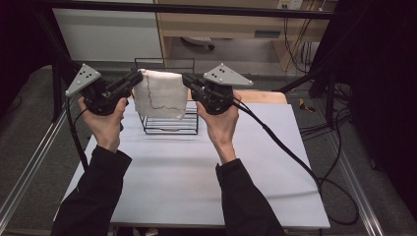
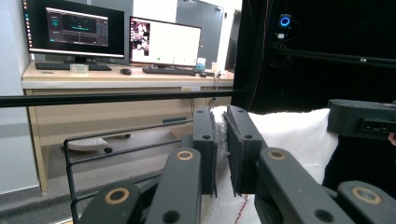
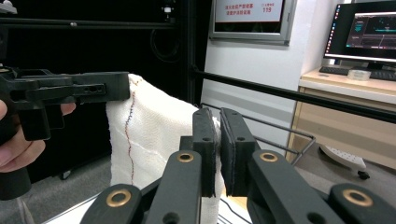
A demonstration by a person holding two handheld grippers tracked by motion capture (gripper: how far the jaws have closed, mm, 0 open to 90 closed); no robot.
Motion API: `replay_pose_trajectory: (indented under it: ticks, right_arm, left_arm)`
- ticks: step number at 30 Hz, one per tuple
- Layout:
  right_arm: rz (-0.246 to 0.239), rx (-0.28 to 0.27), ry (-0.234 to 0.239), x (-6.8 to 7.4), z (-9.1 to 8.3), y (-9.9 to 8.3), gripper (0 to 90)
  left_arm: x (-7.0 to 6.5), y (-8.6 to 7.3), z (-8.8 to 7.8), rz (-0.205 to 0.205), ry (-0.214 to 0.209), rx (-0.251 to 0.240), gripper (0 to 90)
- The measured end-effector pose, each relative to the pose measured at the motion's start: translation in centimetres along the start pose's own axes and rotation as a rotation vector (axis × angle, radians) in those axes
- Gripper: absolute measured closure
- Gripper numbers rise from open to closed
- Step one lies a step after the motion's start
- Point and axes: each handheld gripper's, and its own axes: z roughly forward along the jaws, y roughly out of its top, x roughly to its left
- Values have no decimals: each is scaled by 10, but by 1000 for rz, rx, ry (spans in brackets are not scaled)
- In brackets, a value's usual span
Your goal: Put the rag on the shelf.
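Hanging white cloth (image 1: 161, 96) spread between two grippers above black wire rack (image 1: 169, 125) on white table (image 1: 196, 177); rack interior partly hidden behind cloth, contents cannot be told; left gripper (image 1: 139, 78) jaws nearly together, clamped on cloth's upper left corner; right gripper (image 1: 186, 78) jaws nearly together, clamped on upper right corner; cloth lower edge overlapping rack's top wires.

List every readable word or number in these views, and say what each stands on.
"119": on the wall sign, under red lettering too blurred to read.
Monitors: screen text too small to read.
White cloth, left gripper and right gripper: no lettering.
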Motion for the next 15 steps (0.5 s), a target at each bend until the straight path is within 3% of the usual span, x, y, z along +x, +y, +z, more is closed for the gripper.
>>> replay_pose_trajectory:
  ticks: [15]
  right_arm:
    - [-31, -22, -3, 0, 12, 25, 858]
  left_arm:
    - [8, 22, 3, 8, 18, -38, 832]
